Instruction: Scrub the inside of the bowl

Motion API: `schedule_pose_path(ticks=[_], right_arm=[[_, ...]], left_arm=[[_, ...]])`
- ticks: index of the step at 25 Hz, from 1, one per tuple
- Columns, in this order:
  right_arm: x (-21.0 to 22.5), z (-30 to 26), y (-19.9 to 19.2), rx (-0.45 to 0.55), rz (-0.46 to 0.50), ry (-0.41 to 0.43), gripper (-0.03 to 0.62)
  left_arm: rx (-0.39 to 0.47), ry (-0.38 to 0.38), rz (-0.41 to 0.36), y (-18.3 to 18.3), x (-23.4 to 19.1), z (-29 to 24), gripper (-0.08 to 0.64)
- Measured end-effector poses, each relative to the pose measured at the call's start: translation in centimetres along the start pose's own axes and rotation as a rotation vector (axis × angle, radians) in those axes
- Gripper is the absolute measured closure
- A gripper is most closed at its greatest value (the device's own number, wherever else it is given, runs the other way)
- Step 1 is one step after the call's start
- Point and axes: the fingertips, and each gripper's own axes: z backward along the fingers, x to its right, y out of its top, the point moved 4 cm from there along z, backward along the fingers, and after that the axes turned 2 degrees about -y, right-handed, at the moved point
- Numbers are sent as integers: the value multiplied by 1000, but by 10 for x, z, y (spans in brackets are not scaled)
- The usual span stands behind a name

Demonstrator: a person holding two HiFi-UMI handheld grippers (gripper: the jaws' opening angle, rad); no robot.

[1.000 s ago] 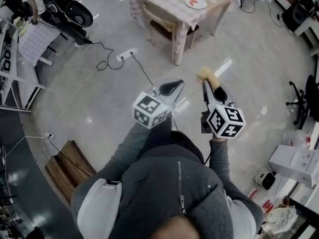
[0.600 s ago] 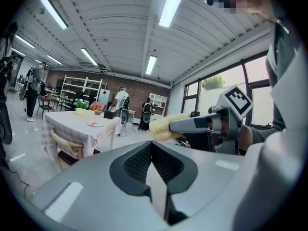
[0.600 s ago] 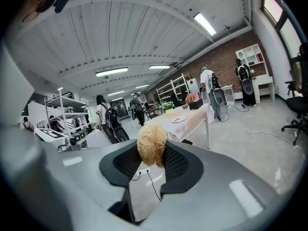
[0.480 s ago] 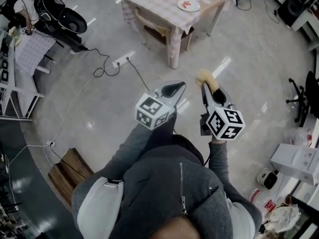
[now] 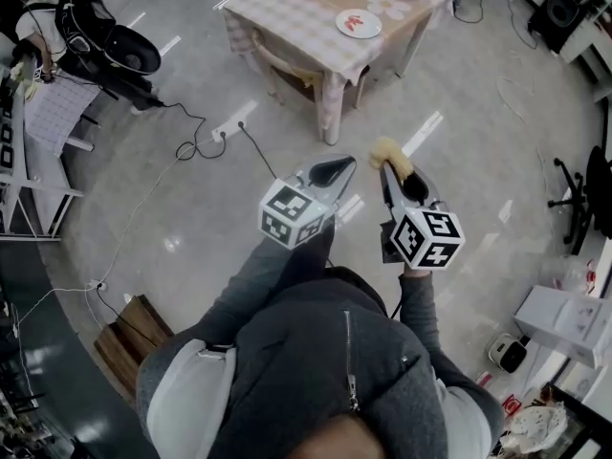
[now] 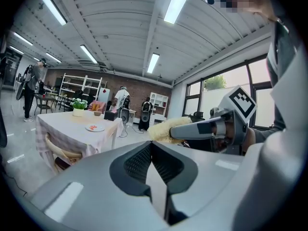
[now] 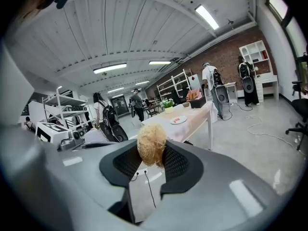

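Note:
A white dish with a red mark [image 5: 359,23] lies on the checked-cloth table [image 5: 287,12] ahead, also seen in the left gripper view [image 6: 95,127] and the right gripper view [image 7: 178,120]. My right gripper [image 5: 391,163] is shut on a straw-yellow fibre scrubber [image 5: 392,151], which sticks up between its pads [image 7: 151,145]. My left gripper [image 5: 334,171] is shut with nothing in it, its pads pressed together [image 6: 151,148]. Both are held at chest height over the floor, well short of the table. In the left gripper view the scrubber [image 6: 166,129] shows to the right.
A chair [image 5: 287,60] is tucked under the table. A power strip with cables [image 5: 227,122] lies on the floor to the left. Black bags [image 5: 105,41] sit far left, boxes [image 5: 564,318] and an office chair [image 5: 593,189] to the right. People stand in the distance.
The table and dish have slid lower and nearer in the head view as the person walks toward them. Both grippers keep the same pose and grip.

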Motion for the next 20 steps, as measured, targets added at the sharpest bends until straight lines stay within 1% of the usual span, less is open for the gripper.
schedule_pose_path(ticks=[7,20], right_arm=[[13,-49,30,-7,-3,-11,472],[32,-127,81,20,-13,-52,472]], left_arm=[[2,-5,16,21,-49,-28,549],[17,-47,1,59,-132,-74,549]])
